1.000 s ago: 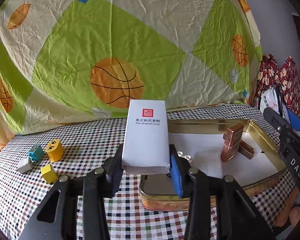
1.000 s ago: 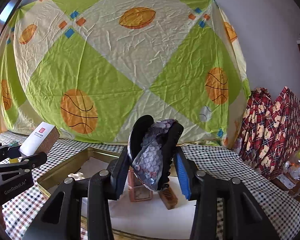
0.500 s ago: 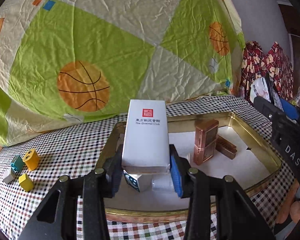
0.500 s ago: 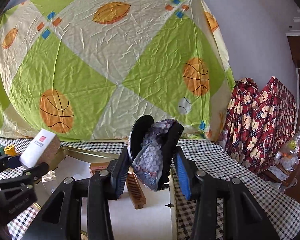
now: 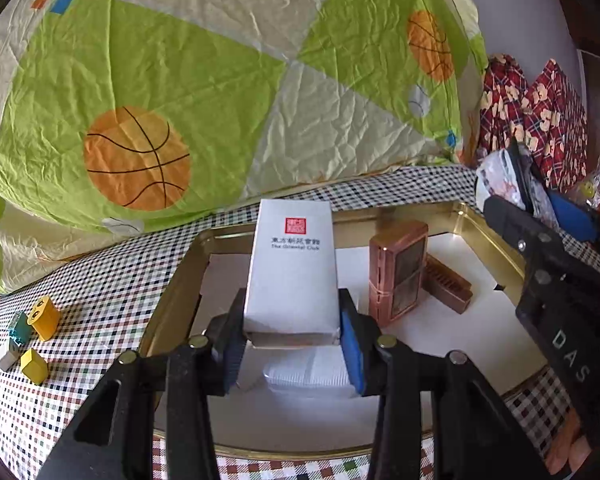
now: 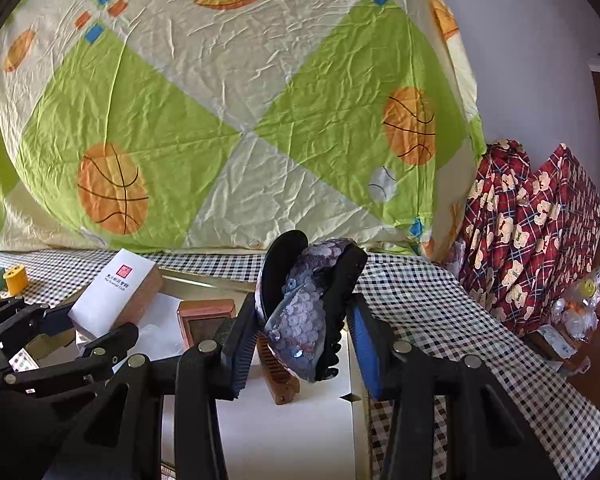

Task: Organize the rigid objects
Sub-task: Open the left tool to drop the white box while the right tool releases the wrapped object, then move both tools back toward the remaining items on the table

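My left gripper [image 5: 292, 340] is shut on a white box [image 5: 292, 268] with a red stamp, held above the gold tray [image 5: 168, 300]; the box also shows in the right wrist view [image 6: 112, 292]. My right gripper [image 6: 300, 344] is shut on a black hair claw with a purple sequin bow [image 6: 304, 312], over the tray's right part. It shows at the right of the left wrist view [image 5: 540, 216]. In the tray stand a copper case [image 5: 398, 272] and a brown comb [image 5: 446, 284], and a white block [image 5: 308, 372] lies under the box.
Small yellow, teal and white blocks [image 5: 32, 332] lie on the checked tablecloth [image 5: 100, 288] left of the tray. A basketball-print sheet [image 5: 180, 80] hangs behind. Red plaid bags [image 6: 528, 232] stand at the right.
Both grippers have moved forward and right over the tray with their loads. The tray and copper case now look nearer in the left wrist view.
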Demonstrator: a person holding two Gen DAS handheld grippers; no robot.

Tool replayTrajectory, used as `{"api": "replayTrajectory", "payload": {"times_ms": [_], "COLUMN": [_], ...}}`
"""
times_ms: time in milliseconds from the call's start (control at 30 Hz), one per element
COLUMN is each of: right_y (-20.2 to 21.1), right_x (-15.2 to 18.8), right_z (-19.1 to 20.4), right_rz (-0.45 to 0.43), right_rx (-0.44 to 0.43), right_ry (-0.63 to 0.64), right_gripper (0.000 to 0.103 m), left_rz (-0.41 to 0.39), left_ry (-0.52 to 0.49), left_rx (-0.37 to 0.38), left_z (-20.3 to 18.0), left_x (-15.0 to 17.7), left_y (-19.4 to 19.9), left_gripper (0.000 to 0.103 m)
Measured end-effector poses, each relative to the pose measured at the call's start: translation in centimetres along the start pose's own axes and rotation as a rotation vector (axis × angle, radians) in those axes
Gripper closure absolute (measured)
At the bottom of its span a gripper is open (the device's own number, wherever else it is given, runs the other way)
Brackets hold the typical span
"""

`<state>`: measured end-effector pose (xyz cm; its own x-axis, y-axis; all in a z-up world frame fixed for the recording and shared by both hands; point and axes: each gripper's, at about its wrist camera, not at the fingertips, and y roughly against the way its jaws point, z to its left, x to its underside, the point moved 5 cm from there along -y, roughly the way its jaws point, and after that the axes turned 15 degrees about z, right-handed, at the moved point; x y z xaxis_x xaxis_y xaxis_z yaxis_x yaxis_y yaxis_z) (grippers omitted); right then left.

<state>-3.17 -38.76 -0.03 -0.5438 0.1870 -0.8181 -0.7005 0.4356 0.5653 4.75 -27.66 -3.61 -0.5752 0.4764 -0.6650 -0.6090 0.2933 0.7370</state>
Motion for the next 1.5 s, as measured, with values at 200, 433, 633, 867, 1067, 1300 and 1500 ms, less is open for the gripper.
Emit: {"api": "replayTrajectory", "payload": {"times_ms": [200, 433, 633, 867, 1067, 1300, 1500], "right_y": [-2.6, -2.6, -2.6, -0.2, 1.1, 5.1, 6.7], "right_x": [0.1, 0.4, 0.3, 0.1, -0.2, -0.3, -0.3], "right_z": [0.4, 0.7, 0.6, -1.0, -1.4, -2.8, -3.1], "right_rz": [0.131, 0.135, 0.134, 0.003, -0.075, -0.316, -0.414], "right_rx": [-0.022, -0.028, 0.009, 0.017, -0.002, 0.029, 0.111], "right_ry": [0.014, 0.024, 0.02, -0.07, -0.117, -0.198, -0.224], "right_gripper": [0.055, 0.055, 0.026, 0.012, 0.012, 0.012, 0.001], "left_rz": [0.076, 0.096, 0.104, 0.046, 0.026, -0.05, -0.2], "left_ry": [0.005, -0.011, -0.015, 0.032, 0.061, 0.166, 0.18], "left_rx": [-0.024, -0.048, -0.047, -0.014, -0.007, 0.005, -0.153], "left_z": [0.1, -0.3, -0.3, 0.5, 1.2, 3.3, 5.3], "left_x": [-0.1, -0.4, -0.6, -0.6, -0.6, -0.1, 0.2], "left_y": [-1.4, -1.8, -2.0, -0.9, -0.6, 0.9, 3.2], "left_gripper": [0.062, 0.062, 0.059, 0.001, 0.001, 0.001, 0.001]}}
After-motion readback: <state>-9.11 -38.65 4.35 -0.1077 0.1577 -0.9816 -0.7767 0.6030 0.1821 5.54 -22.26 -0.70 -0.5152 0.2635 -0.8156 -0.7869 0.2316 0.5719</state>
